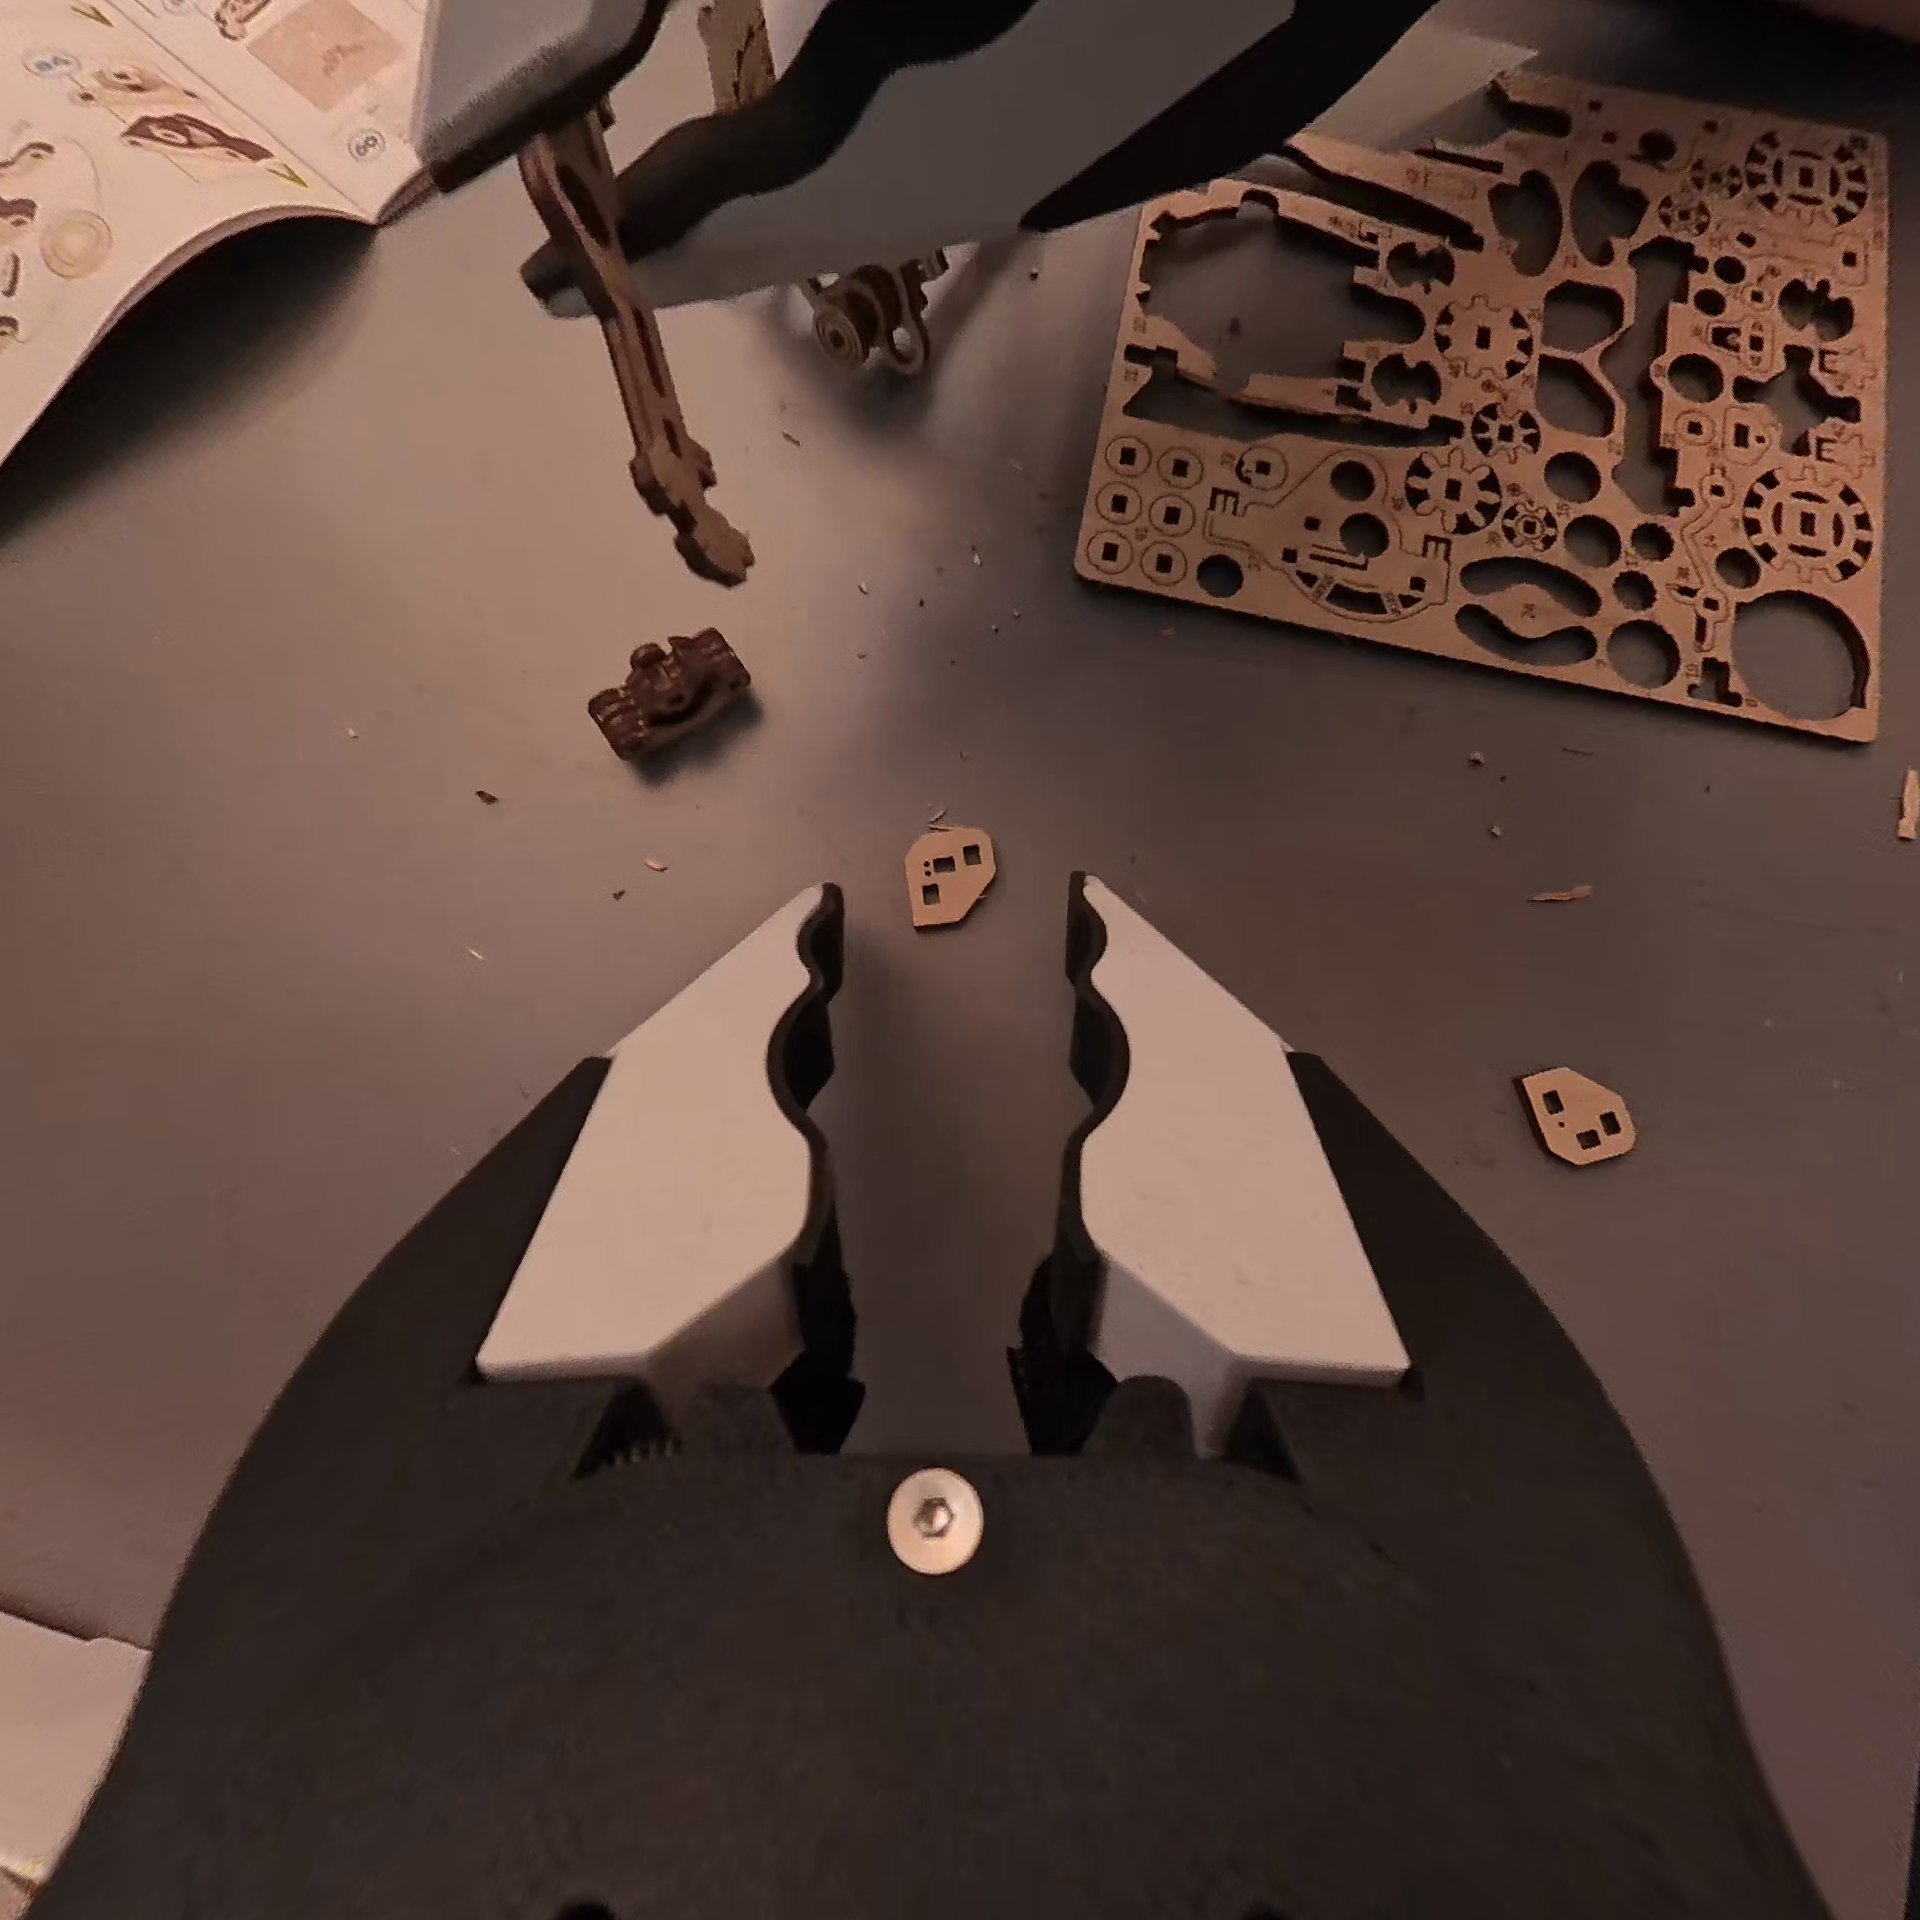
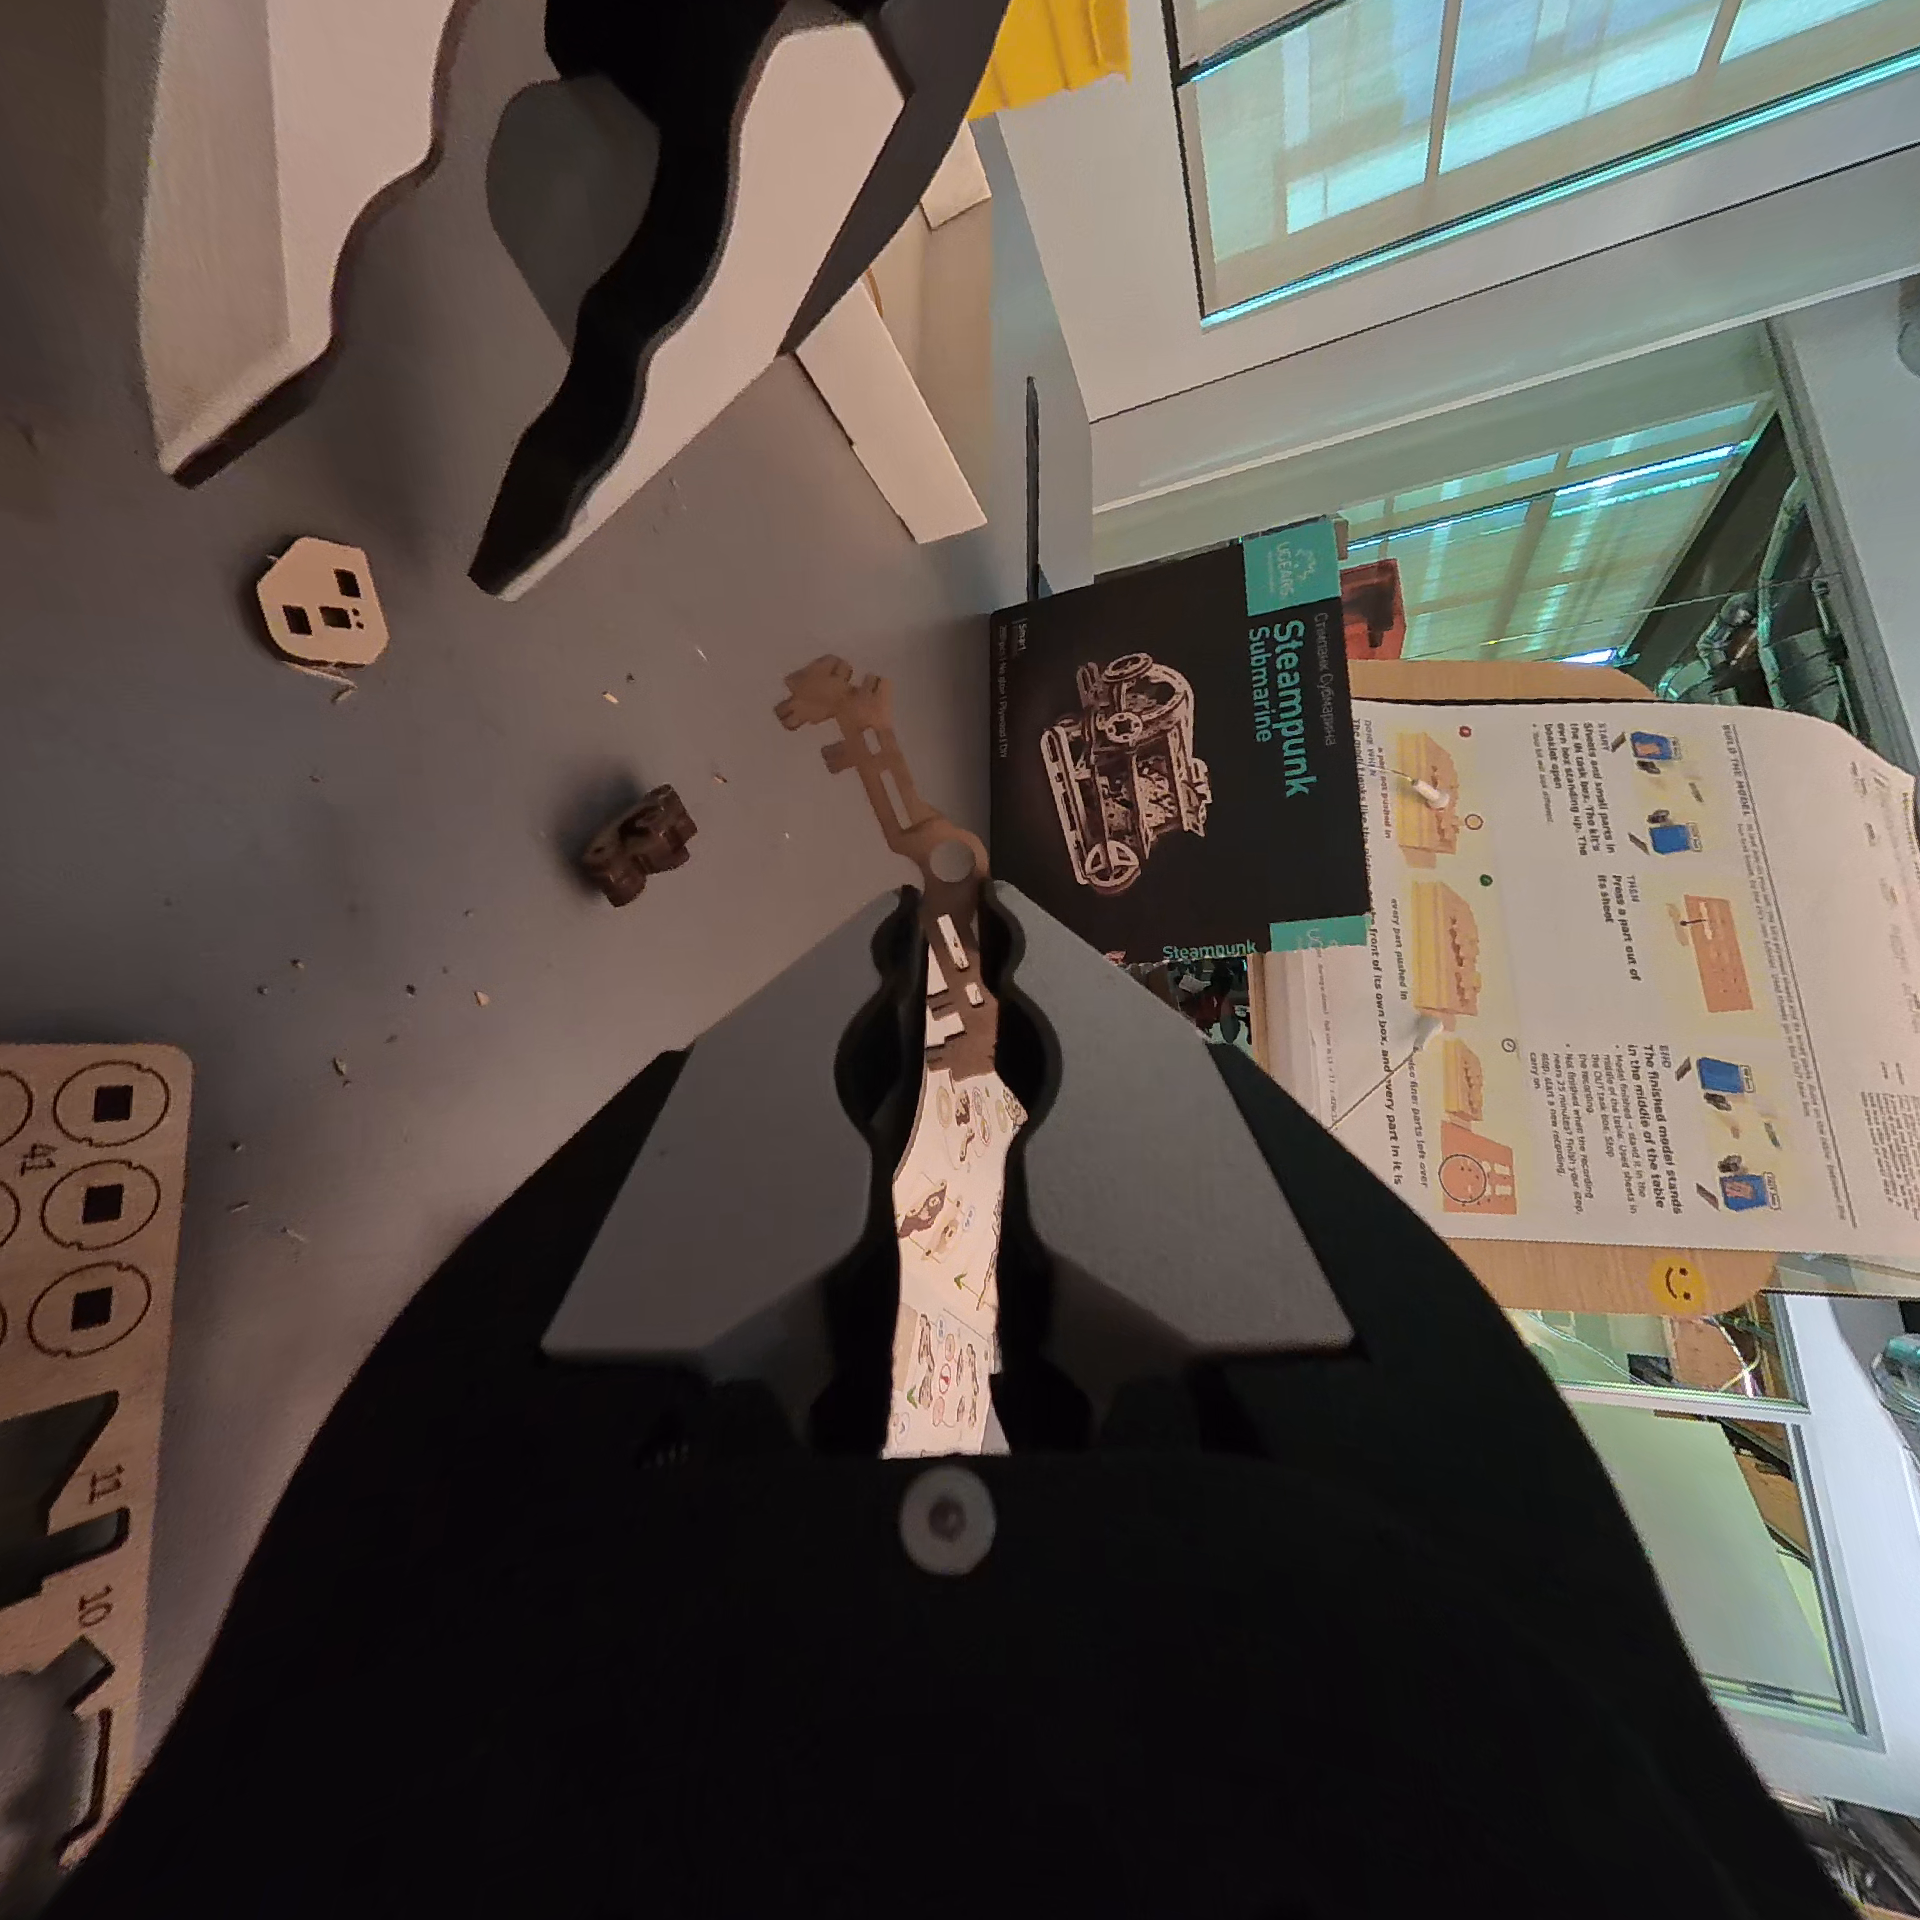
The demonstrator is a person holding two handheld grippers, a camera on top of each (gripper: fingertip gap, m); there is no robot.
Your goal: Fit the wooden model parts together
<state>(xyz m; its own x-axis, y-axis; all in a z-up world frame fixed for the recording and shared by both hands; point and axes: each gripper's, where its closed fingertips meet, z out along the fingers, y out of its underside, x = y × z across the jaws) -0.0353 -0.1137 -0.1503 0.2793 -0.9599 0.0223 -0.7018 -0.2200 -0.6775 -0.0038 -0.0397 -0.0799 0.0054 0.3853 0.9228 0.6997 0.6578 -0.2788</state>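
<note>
Hovering low in the frame, the left gripper (image 1: 951,914) is gaping with nothing between its fingers, a small flat wooden piece (image 1: 950,875) lying just past its tips. Farther up, the right gripper (image 2: 951,904) is pinching the long wooden strip (image 2: 883,769) above the dark assembled block (image 1: 670,691); the punched sheet (image 1: 1496,416) is lying upper right.

Table (image 1: 312,935): matt grey, smooth, dusted with wood chips. Part sheet (image 1: 1486,416) upper right: pale thin plywood, laser-cut, dark burnt edges. Long strip (image 2: 883,779): same plywood. Left gripper (image 1: 951,904) fingers (image 1: 707,1143): matt white plastic, black grainy body, bright metal screw (image 1: 935,1520). Booklet (image 1: 156,156) upper left: paper.
</note>
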